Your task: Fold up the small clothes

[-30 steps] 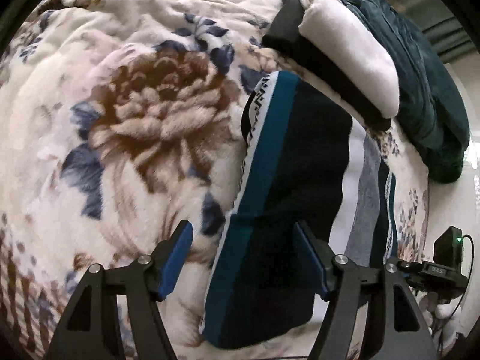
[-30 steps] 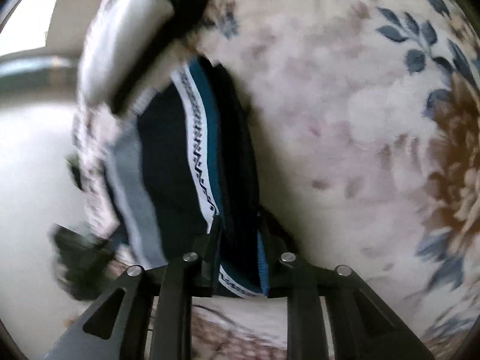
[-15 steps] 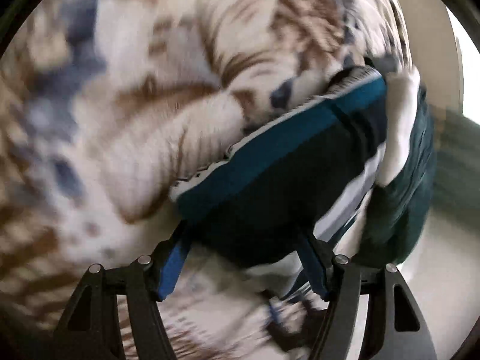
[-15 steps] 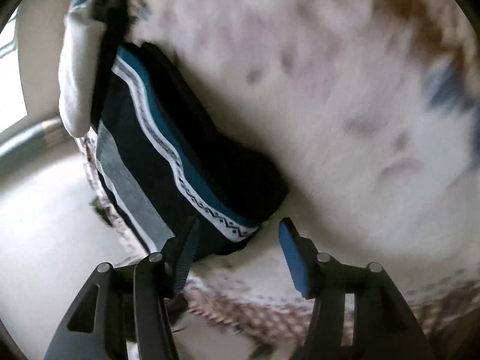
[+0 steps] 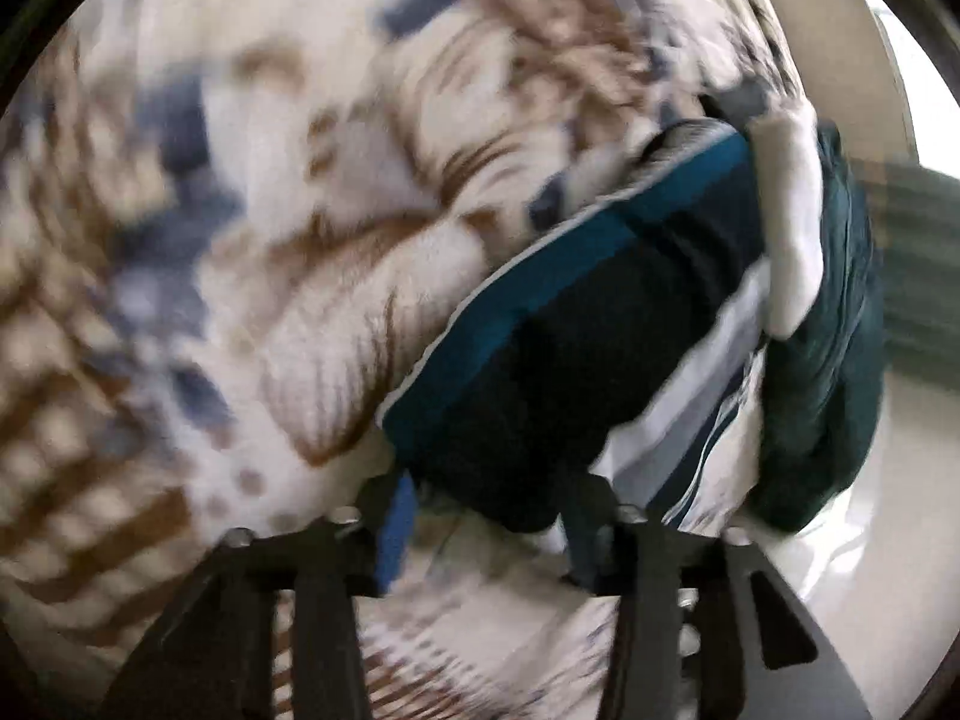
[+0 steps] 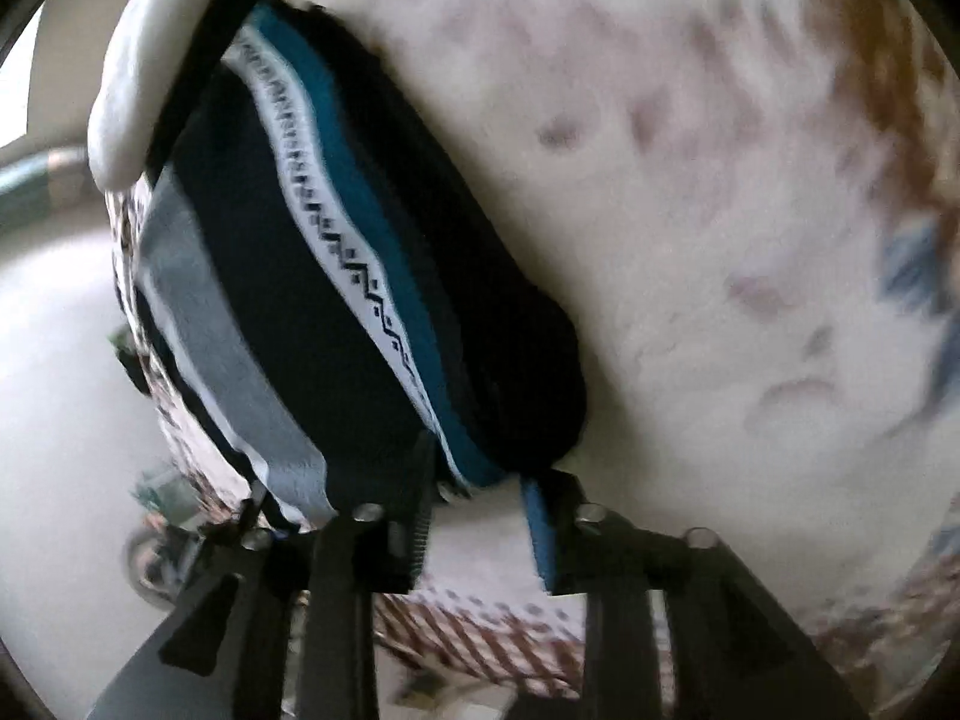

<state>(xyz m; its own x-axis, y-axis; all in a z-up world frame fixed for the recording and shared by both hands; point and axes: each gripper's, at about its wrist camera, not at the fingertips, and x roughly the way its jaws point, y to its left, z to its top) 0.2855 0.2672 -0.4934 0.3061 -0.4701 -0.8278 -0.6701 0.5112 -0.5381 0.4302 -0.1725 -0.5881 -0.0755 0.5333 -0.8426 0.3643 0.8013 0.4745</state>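
Left wrist view is showing the floral fleece blanket [image 5: 288, 276] spreading across the bed, with the folded striped garment [image 5: 576, 360] lying on it near the bed's edge, its long axis running diagonally up and away from the near end, toward a white folded cloth [image 5: 786, 228] and a dark green garment [image 5: 828, 372] lying past its far end and side. Both tools are sitting at that same near short end, so neither is clearly the nearer. In this blurred view the left gripper [image 5: 492, 534] is closing, its jaws straddling the dark corner, though whether the pads are pressing yet I cannot tell. Right wrist view is showing the garment [image 6: 360, 276] running up and to the left from the right gripper [image 6: 480, 522], which is also closing, with the teal and patterned edge sitting between the fingertips [image 6: 537, 531], apparently not yet pinched. Judging from this, the next move is hinging on both pairs of jaws catching that near end together.
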